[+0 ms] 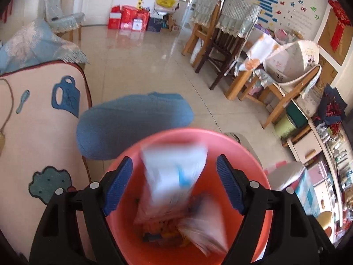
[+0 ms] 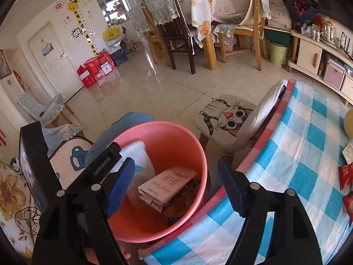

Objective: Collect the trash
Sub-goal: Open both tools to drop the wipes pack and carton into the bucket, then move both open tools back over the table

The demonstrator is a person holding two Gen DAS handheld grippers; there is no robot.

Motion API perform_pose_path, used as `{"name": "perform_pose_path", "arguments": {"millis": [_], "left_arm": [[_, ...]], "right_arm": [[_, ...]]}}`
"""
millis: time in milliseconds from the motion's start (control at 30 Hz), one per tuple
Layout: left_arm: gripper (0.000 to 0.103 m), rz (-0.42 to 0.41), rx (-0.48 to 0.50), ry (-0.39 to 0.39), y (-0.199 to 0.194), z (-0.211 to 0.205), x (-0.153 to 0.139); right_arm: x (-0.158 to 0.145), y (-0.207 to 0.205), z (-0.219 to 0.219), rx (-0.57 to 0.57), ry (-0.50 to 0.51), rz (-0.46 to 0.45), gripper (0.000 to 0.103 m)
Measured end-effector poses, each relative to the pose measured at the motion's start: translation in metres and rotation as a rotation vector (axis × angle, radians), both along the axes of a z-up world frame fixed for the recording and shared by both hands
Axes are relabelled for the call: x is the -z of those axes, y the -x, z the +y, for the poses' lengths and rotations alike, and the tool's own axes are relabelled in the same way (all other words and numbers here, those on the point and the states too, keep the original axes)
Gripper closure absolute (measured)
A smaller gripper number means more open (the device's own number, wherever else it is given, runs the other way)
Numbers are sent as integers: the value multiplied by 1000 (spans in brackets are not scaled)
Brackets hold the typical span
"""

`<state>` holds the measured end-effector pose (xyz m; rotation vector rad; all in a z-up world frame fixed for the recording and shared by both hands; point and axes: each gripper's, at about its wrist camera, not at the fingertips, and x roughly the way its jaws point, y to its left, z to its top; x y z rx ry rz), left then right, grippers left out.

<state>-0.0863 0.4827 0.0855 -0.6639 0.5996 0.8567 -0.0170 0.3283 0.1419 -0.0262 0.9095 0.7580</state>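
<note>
A pink-orange trash bin (image 1: 242,154) stands below my left gripper (image 1: 174,185), which is open right over its mouth. A white and blue packet (image 1: 174,176), blurred by motion, is between the open fingers, free of both pads, above other wrappers in the bin. In the right wrist view the bin (image 2: 176,137) holds a pale pink packet (image 2: 167,185) and the white packet (image 2: 138,154) at its left wall. My right gripper (image 2: 176,187) is open and empty above the bin's near rim. The left gripper's body (image 2: 103,165) shows at the bin's left side.
A table with a blue checked cloth (image 2: 297,165) lies right of the bin, with red wrappers (image 2: 346,174) at its far right edge. A cat-print stool (image 2: 227,119) stands behind the bin. A blue slipper-like shape (image 1: 132,121) and a cushioned seat (image 1: 33,132) lie to the left.
</note>
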Motion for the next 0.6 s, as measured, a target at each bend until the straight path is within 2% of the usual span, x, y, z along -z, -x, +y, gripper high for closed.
{"name": "perform_pose_path", "arguments": {"millis": [100, 200, 367, 600], "left_arm": [[22, -7, 21, -46, -1, -8, -4], [19, -23, 60, -86, -5, -17, -6], [15, -47, 195, -192, -21, -48, -13], [12, -174, 376, -337, -33, -101, -26]], "right_arm": [[-1, 1, -23, 22, 9, -18, 21], [0, 8, -44, 44, 70, -57, 18], [8, 17, -77, 66, 179, -86, 18], [19, 24, -128, 126, 243, -84, 18]]}}
